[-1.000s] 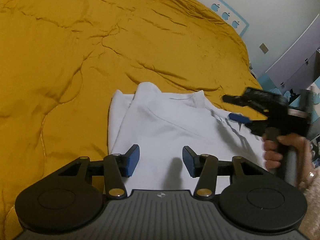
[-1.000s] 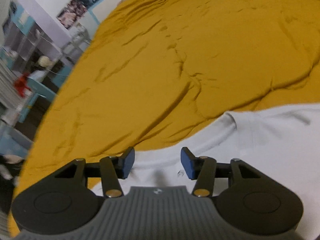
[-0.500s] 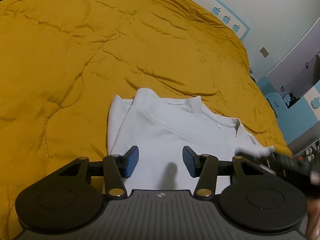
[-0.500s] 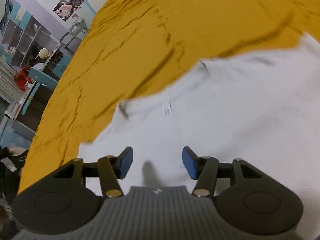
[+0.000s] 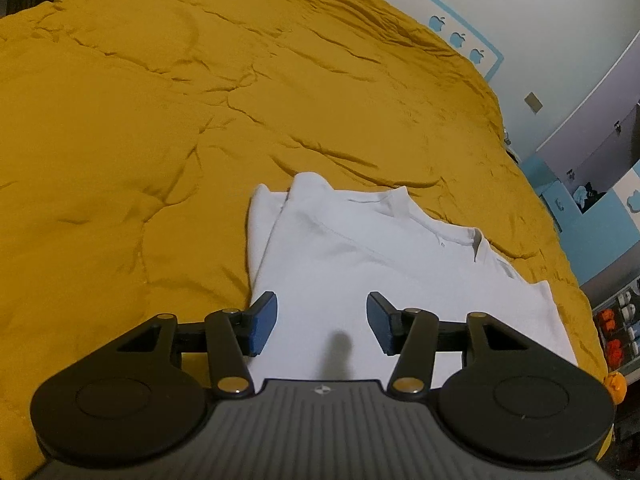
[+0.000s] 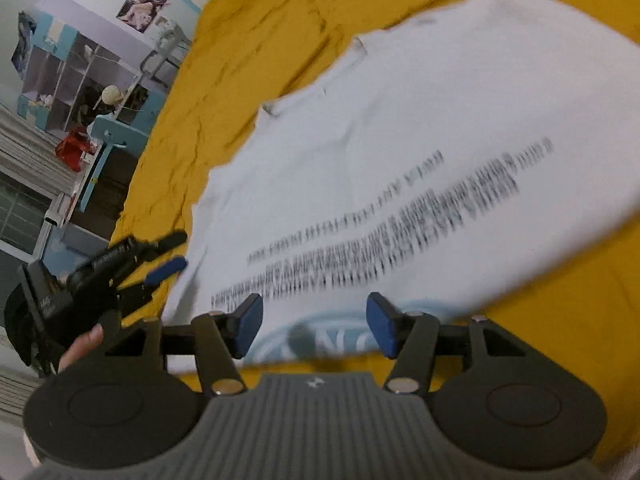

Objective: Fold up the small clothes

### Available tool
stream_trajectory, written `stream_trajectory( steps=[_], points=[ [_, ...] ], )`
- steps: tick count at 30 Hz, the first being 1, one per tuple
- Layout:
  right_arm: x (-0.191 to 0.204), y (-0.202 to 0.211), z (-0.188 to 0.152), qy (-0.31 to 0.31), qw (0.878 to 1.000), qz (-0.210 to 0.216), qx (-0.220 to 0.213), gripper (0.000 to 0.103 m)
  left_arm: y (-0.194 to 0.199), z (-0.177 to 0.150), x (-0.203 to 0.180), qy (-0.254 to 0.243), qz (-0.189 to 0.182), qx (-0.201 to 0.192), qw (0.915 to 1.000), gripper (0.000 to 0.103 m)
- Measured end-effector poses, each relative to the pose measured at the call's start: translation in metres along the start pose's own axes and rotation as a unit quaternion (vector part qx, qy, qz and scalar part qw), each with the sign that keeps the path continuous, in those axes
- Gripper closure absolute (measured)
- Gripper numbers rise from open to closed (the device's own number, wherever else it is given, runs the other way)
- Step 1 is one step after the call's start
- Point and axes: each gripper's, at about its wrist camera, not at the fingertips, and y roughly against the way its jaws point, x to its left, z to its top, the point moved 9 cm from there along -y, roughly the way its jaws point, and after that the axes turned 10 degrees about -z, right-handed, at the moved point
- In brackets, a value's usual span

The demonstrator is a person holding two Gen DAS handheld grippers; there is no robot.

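Right gripper point(image 6: 314, 330) has swept from the collar end of the white T-shirt point(image 5: 360, 264) to its printed hem end, and its view is now blurred. Left gripper point(image 5: 322, 322) barely shifted. Shirt lies flat on the yellow duvet point(image 5: 160, 120), one sleeve side already tucked under at the left. Both sets of fingers released: left jaws easing wider over bare cloth, right jaws apart, nothing pinched. The left gripper shows at the shirt's left edge in the right view point(image 6: 160, 256). Likely step: take the hem. Judgement: settle each gripper on a hem corner, pinch all layers, then lift evenly toward the collar so the fold stays square.
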Motion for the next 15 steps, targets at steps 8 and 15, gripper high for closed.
stream_trajectory(
  steps=[8,15],
  points=[
    [0.046,0.016,-0.003,0.149,0.988,-0.004,-0.047,0.045,0.018,0.021,0.009,-0.022,0.010,-0.002,0.9997,0.041],
    [0.146,0.002,-0.067,0.459,0.882,-0.024,-0.107,0.046,0.016,0.052,0.027,-0.009,-0.006,0.027,0.9996,0.039]
  ],
)
